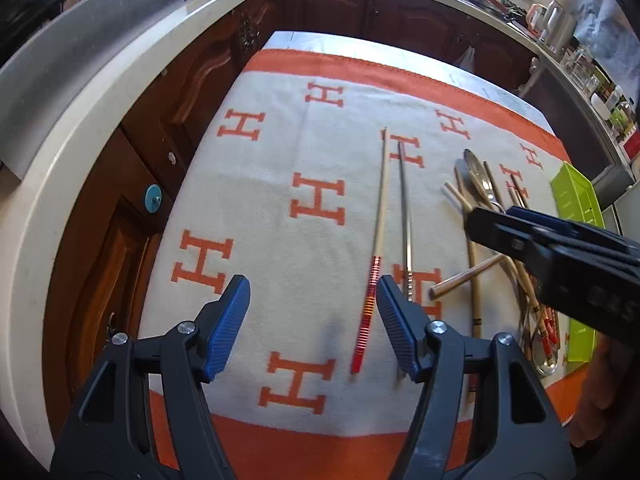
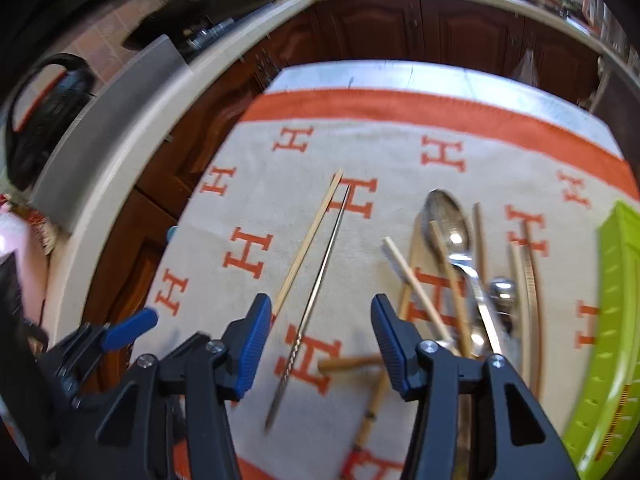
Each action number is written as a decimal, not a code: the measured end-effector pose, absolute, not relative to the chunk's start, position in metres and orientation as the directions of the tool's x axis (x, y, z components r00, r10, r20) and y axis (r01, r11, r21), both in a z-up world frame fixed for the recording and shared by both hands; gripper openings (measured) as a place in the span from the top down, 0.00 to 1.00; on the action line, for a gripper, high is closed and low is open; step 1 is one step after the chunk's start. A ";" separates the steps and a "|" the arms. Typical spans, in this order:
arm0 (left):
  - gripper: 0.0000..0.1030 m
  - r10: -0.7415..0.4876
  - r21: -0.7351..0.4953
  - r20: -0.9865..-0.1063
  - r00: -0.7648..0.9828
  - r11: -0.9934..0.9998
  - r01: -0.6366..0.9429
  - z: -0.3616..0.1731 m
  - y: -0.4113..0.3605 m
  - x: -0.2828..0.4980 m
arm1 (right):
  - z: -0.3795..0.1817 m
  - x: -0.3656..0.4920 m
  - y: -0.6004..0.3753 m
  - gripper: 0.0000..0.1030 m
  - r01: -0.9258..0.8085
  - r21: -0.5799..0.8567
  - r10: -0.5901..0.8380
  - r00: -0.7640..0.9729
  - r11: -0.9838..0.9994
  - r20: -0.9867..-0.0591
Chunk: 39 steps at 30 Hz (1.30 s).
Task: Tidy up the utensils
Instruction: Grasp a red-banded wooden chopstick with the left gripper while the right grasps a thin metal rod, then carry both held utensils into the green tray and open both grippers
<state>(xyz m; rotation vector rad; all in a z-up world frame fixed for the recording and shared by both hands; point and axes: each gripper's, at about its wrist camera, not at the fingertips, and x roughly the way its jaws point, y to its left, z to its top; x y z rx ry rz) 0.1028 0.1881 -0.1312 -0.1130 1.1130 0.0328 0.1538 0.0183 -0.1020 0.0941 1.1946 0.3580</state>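
A wooden chopstick with a red banded end [image 1: 378,240] and a thin metal chopstick [image 1: 406,224] lie side by side on a white and orange cloth [image 1: 260,200]. To their right is a loose pile of wooden chopsticks [image 1: 474,272] and metal spoons [image 1: 480,180]. My left gripper [image 1: 314,320] is open and empty above the cloth, left of the red-ended chopstick. My right gripper [image 2: 320,344] is open and empty, with the metal chopstick [image 2: 320,292] lying between its fingers below; the spoons [image 2: 452,228] are to its right. The right gripper also shows in the left wrist view [image 1: 560,252].
A green tray [image 2: 608,320] stands at the cloth's right edge, also in the left wrist view [image 1: 576,200]. A pale countertop [image 1: 60,140] over dark wooden cabinets curves round the left and back. Kitchen items crowd the far right counter.
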 end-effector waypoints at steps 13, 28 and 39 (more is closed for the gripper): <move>0.39 -0.078 -0.122 -0.906 0.416 0.989 -0.081 -0.157 0.198 0.122 | -0.149 0.175 0.053 0.73 -0.223 0.113 0.177 0.293 0.968 -0.940; 0.44 -0.122 -0.120 -0.913 0.389 0.992 0.030 -0.166 0.162 0.144 | -0.146 0.178 -0.002 0.95 -0.081 0.397 0.404 0.245 0.914 -0.881; 0.79 -0.074 -0.059 -0.925 0.373 0.997 0.050 -0.181 0.138 0.165 | -0.121 0.161 -0.032 0.95 -0.069 0.473 0.471 0.295 0.878 -0.831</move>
